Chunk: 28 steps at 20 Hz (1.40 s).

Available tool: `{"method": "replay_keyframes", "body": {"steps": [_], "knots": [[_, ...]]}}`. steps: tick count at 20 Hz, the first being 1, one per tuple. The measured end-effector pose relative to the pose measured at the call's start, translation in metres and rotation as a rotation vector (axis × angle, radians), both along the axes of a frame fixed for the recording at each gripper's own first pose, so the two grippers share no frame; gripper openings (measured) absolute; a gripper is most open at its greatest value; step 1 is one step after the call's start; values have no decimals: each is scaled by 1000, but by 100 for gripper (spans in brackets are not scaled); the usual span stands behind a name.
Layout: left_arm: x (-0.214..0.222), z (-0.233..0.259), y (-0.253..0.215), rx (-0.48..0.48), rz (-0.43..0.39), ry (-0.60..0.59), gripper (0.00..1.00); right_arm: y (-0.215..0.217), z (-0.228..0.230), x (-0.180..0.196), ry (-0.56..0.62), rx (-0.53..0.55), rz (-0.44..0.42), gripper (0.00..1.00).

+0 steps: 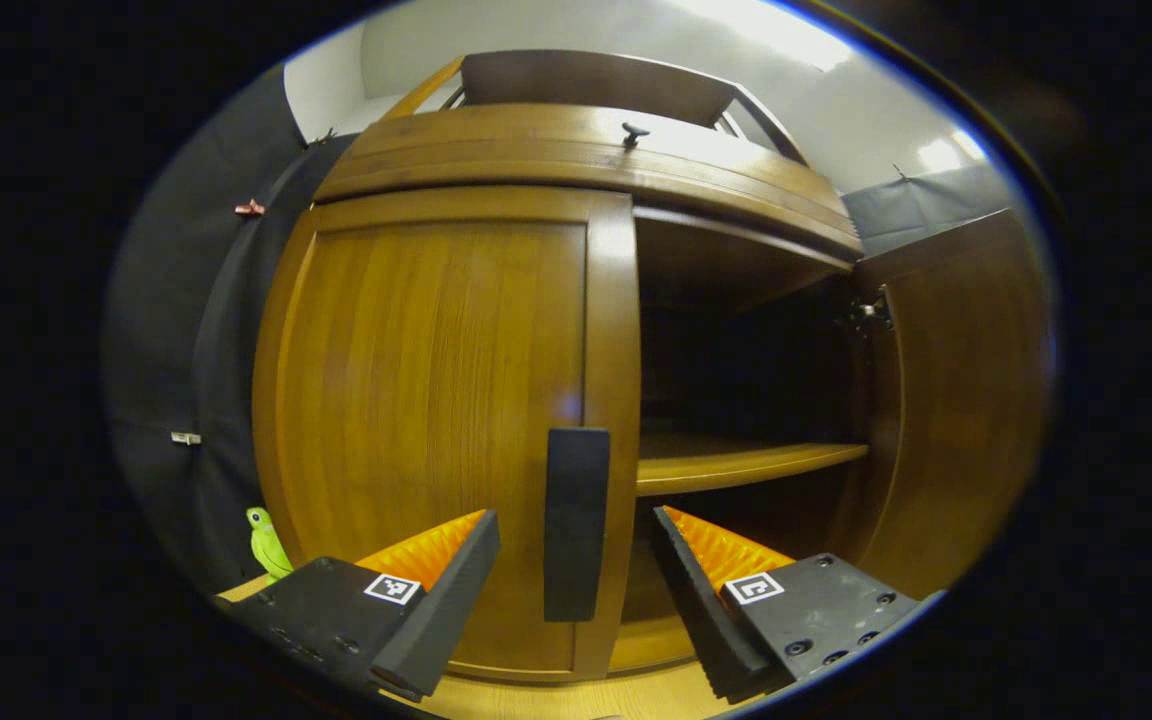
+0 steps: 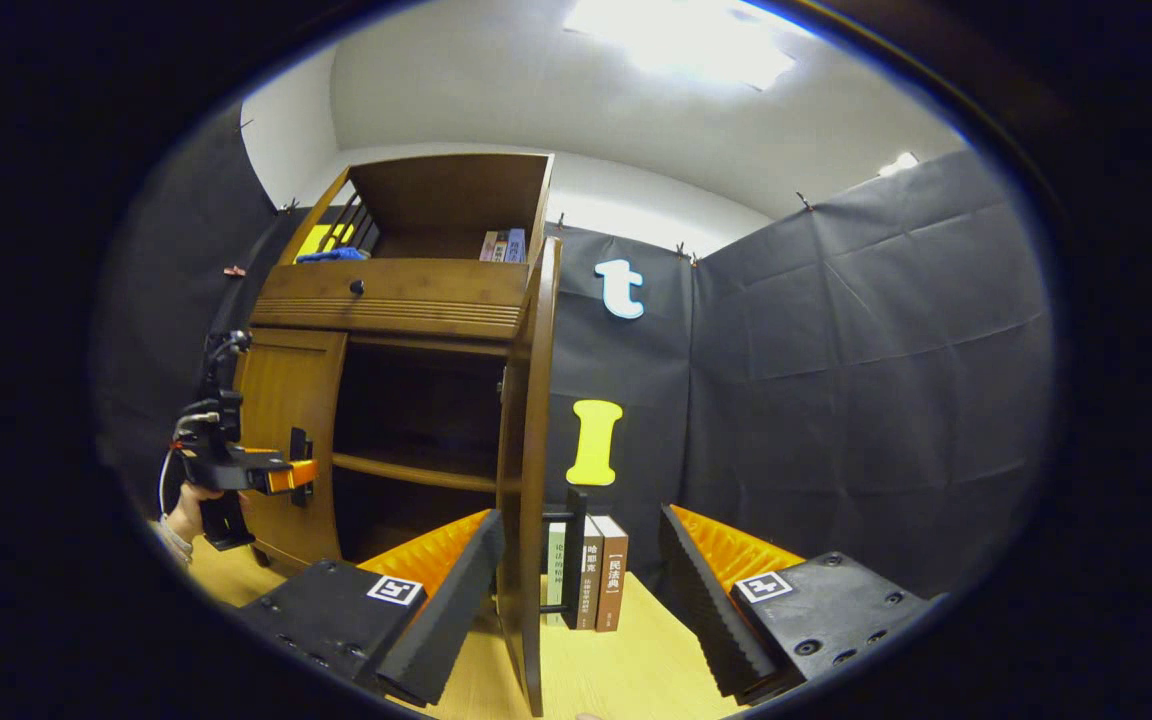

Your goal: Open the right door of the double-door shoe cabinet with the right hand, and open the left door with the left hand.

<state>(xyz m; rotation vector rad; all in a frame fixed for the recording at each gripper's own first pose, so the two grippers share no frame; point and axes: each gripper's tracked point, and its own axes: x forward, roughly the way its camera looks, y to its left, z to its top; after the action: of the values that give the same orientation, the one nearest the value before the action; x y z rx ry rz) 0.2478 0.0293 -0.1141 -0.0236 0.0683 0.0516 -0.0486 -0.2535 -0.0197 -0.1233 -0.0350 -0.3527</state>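
Observation:
In the left gripper view the wooden cabinet's left door (image 1: 436, 400) is closed, its black vertical handle (image 1: 576, 560) near the inner edge. My left gripper (image 1: 576, 518) is open, one finger on each side of that handle with a gap on both sides. The right door (image 1: 946, 400) is swung open, showing a dark inside with a shelf (image 1: 736, 460). In the right gripper view the right door (image 2: 526, 450) stands edge-on, its black handle (image 2: 574, 580) between the spread fingers of my open right gripper (image 2: 581, 516). Farther left, the left gripper (image 2: 281, 475), held by a hand (image 2: 181, 515), is at the left door (image 2: 286, 440).
A drawer with a dark knob (image 1: 634, 132) sits above the doors. An open top shelf holds books (image 2: 501, 245). More books (image 2: 596, 570) stand on the wooden table (image 2: 636, 670) right of the open door. A green toy (image 1: 266, 545) sits left of the cabinet.

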Motion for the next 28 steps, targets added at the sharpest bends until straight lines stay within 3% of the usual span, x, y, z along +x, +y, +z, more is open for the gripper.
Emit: {"method": "replay_keyframes", "body": {"steps": [5,7,10,14,28], "knots": [[15,-6,6,9,15,-2,90,-16,14,-7,-51,-52,-66,95],[15,2,0,45,-13,-35,84,-21,12,-6,-48,-40,-83,97],[15,0,-5,64,-4,-27,36,-23,8,-7,-27,-20,-98,95],[11,0,-5,-5,-23,-6,31,-18,8,-17,-11,-16,-104,97],[-63,10,1,-14,-112,13,28,19,6,-22,38,12,-73,97]]}}
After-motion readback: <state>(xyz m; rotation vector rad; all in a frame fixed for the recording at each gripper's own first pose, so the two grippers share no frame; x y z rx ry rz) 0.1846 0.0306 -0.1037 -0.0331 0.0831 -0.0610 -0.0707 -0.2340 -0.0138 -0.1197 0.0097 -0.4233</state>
